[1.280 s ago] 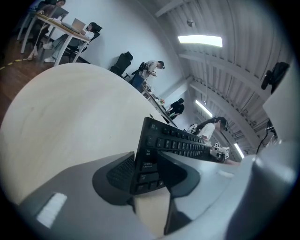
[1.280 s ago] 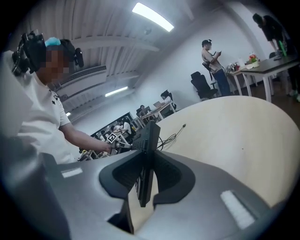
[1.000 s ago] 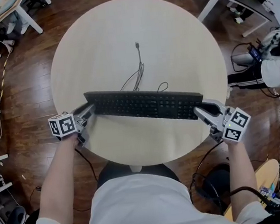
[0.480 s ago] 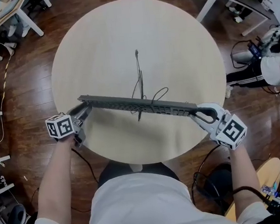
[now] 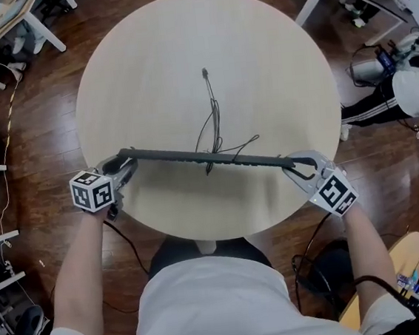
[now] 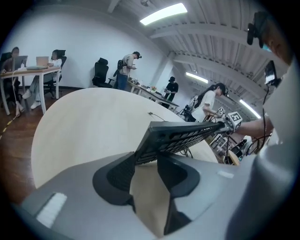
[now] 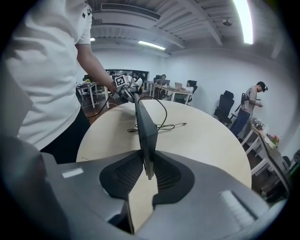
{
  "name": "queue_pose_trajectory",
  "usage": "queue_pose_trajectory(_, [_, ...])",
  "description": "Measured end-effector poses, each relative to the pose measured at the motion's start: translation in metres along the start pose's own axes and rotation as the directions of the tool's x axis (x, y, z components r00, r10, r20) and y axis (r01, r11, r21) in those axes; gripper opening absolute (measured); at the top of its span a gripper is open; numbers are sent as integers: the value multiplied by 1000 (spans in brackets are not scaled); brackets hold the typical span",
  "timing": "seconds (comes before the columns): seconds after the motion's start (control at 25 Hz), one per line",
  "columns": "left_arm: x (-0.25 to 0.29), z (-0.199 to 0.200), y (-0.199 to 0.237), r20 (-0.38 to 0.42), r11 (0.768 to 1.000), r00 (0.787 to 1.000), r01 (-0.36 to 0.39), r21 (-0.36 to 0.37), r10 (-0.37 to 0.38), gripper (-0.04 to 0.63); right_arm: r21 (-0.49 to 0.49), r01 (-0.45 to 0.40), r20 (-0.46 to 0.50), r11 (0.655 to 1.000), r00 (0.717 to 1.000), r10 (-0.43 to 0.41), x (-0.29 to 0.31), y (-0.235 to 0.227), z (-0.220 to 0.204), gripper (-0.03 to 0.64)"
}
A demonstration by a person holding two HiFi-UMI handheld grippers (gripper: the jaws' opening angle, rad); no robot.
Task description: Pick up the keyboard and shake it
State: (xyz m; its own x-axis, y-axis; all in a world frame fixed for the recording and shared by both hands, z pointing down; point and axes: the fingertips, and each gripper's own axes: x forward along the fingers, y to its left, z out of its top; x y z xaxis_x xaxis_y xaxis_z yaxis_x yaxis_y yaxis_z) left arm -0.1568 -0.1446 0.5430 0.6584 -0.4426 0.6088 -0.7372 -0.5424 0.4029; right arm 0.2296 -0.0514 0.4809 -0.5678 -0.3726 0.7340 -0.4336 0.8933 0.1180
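A slim black keyboard [image 5: 208, 158] is held clear of a round, pale wooden table [image 5: 183, 54]. It is kept above the table's near half, parallel to the near rim, and is turned onto its long edge. From the head view only a thin dark strip of it is seen. A faint shadow is cast on the table top just beneath it.

The keyboard's left end is clamped between the dark pads of the grey left gripper [image 5: 123, 163], just inside the table's left rim. In the left gripper view the board is seen tilted between the pads. Its right end is pinched tightly by the grey right gripper [image 5: 295, 165], just inside the table's right rim. In the right gripper view the board is seen standing upright between the closed jaws.

A thin black cable [image 5: 211, 107] is trailed from the keyboard's middle, is looped loosely over the table, and is ended in a plug near the table's centre.

Around the table a dark wooden floor [image 5: 48, 120] is seen. White desks [image 5: 12, 24] are placed well apart from the table at its far left and far right. Several people [image 6: 126, 70] are seen at desks beyond the table's far side.
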Motion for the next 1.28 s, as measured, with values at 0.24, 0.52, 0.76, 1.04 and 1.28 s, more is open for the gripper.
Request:
queue_pose_trajectory(0.24, [-4,-8,-2,-44,995,998,-33,96,37,141,-91,46,-63,995,997,-52,23,-14,-14,69])
queue_pose_trajectory(0.52, [-10,-20,0,-109,974,991,-58,219,83,144,-176,110,-115,978,985,-132,43,-22,-21,69])
queue_pose_trajectory(0.76, [-12,-29,0,-168,947,980,-51,318,109,144,-256,125,-159,959,973,-169,46,-19,-27,69])
queue_pose_trajectory(1.04, [-12,-40,-3,-227,929,968,-16,371,107,145,-310,110,-212,944,960,-181,49,-7,-37,77])
queue_pose_trajectory(1.28, [-9,-39,-3,-243,915,961,-21,404,129,152,-366,110,-260,924,941,-215,48,-3,-39,78])
